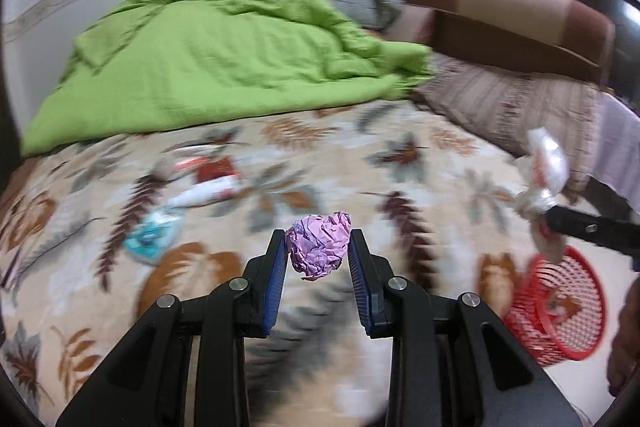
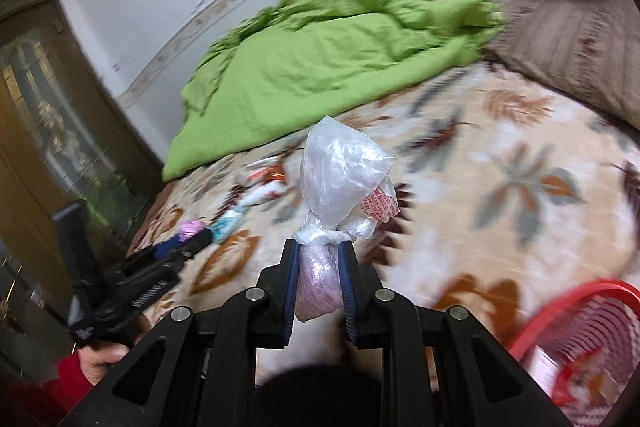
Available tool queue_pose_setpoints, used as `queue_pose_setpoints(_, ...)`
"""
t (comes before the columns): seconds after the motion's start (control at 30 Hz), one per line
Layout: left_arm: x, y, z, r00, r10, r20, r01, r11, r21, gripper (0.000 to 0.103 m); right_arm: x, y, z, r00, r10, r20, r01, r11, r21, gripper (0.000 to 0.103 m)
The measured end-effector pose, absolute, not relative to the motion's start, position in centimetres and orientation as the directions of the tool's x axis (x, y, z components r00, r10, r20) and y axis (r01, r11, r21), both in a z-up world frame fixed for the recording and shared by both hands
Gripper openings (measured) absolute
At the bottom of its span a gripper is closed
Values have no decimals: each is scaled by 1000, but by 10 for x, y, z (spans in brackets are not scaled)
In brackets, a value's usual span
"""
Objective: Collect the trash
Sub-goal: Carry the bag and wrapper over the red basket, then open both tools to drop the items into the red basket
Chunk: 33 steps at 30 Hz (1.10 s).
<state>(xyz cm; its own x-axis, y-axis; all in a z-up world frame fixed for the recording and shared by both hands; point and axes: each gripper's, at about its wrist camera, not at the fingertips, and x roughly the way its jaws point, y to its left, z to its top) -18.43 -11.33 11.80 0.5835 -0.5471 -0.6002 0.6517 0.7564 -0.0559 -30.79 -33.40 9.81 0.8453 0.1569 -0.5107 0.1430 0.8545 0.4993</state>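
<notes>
Home bedroom. A bed (image 1: 360,155) with leaf-print cover fills the scene; a green quilt (image 1: 224,55) lies rumpled at its far side, pillows (image 1: 512,99) far right, a wooden glass-front cabinet (image 2: 44,115) at left.

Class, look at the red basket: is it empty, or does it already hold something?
Not empty. Through the red basket mesh something pale and orange shows inside; what it is cannot be told.

Black grippers (image 1: 318,247), blue pads (image 1: 276,291), silver screws, red sleeve (image 2: 70,373)
</notes>
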Motion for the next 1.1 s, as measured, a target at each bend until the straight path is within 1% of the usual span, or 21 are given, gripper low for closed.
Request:
queue_pose_setpoints(0.13,-210,-151,126,483,-627,-611,738,668,-102,30,-347,-370,86,833,91,-545,245,824,512,22)
queue_pose_setpoints(0.3,-248,-208,133,346,-698,-626,831,538,-141,30,-397,-405,68,808,3,-590,369,777,510,22)
queue_pose_setpoints(0.53,-310,-286,118,133,-726,-675,916,350,-195,30,-446,-434,48,774,-57,-631,469,721,510,24)
queue_pose_setpoints(0.6,-323,-304,108,80,-707,-702,931,304,-201,32,-453,-438,40,762,-54,-645,484,710,512,24)
queue_pose_setpoints(0.63,-330,-316,101,41,-689,-723,936,280,-213,37,-457,-441,36,749,-58,-660,500,703,505,28)
queue_pose_setpoints(0.67,-333,-321,96,18,-674,-739,937,270,-224,45,-460,-443,33,734,-70,-675,522,695,495,36)
queue_pose_setpoints(0.73,-337,-326,91,4,-661,-750,933,273,-235,52,-467,-449,30,722,-87,-687,548,678,490,44)
queue_pose_setpoints(0.83,-338,-320,94,7,-674,-739,935,266,-234,53,-478,-454,33,735,-114,-669,558,661,501,44)
queue_pose_setpoints(0.9,-332,-312,99,39,-681,-731,933,287,-217,54,-479,-455,38,747,-120,-654,551,661,509,44)
queue_pose_setpoints(1.0,-320,-297,106,80,-692,-717,922,325,-210,56,-464,-447,52,771,-108,-628,509,698,504,44)
queue_pose_setpoints(1.1,-304,-275,114,155,-694,-703,908,381,-176,58,-438,-432,64,793,-75,-604,449,743,497,45)
